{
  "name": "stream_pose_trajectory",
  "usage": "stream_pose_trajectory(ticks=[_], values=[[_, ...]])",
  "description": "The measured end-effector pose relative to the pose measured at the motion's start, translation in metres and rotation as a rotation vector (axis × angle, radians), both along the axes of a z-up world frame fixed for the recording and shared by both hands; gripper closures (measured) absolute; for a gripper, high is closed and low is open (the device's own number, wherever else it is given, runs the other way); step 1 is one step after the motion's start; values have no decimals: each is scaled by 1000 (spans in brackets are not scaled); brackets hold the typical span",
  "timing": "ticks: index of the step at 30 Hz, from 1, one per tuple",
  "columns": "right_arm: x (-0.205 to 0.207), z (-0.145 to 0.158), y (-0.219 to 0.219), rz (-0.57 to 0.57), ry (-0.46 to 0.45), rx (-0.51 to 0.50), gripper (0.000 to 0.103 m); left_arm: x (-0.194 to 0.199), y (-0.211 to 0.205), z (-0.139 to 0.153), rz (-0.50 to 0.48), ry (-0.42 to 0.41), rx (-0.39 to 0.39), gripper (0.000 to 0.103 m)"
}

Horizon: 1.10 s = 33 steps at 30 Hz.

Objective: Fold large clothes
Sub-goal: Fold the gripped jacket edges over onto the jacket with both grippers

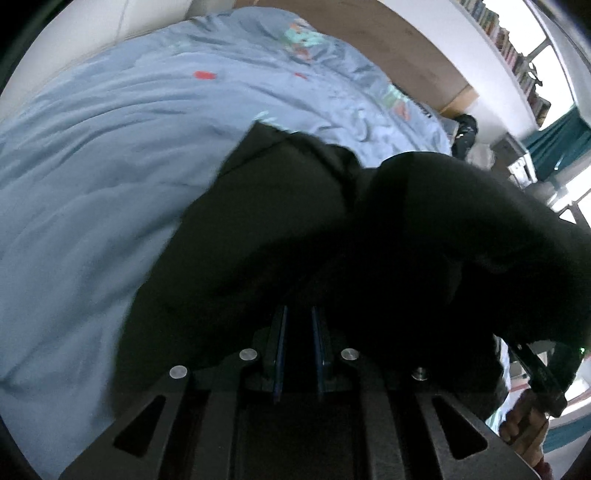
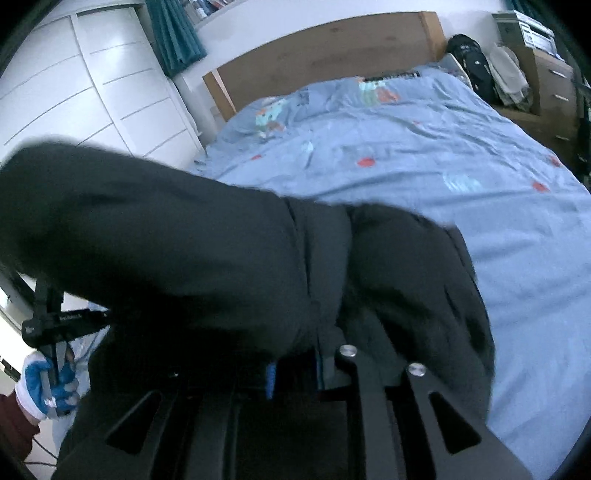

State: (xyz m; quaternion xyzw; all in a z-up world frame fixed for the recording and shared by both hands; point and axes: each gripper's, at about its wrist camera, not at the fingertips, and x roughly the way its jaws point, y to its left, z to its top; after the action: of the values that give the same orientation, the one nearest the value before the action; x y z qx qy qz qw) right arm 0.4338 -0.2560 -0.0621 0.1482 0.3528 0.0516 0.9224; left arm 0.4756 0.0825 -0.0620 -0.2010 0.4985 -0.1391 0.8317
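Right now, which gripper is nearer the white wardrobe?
Left. The left gripper holds the end of the black garment toward the white wardrobe; the right gripper is at the other end, over the blue duvet, farther off.

Blue patterned duvet on a wooden-headboard bed — white wardrobe, teal curtain, bookshelf.

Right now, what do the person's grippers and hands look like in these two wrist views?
Both the left gripper and right gripper are black, with triangular cut-outs, round silver bolts and blue-edged finger pads. The left hand wears a blue and white glove and a dark red sleeve.
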Motion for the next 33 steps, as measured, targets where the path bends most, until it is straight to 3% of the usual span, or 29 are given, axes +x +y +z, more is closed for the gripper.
stream_pose_trajectory(ticks=[6,8,10,15,19,23,29,33], values=[[-68,15,-10,9,79,-33,85,-25,8,46,5,-44,51,88],[-79,34,-14,-1,69,-49,76,-23,-1,71,-12,-81,57,66],[-82,56,-14,-1,49,-64,60,-19,-15,96,-35,-120,63,53],[-50,118,6,47,-24,-86,44,9,-57,130,-97,-171,47,40],[-11,132,39,117,-20,-114,39,27,-98,128,-147,-166,51,39],[7,115,66,174,15,-168,39,24,-124,106,-203,-145,49,39],[7,41,74,192,163,-232,39,5,-142,39,-243,-77,146,39],[-1,-8,70,177,223,-262,39,-1,-141,0,-220,-91,209,38]])
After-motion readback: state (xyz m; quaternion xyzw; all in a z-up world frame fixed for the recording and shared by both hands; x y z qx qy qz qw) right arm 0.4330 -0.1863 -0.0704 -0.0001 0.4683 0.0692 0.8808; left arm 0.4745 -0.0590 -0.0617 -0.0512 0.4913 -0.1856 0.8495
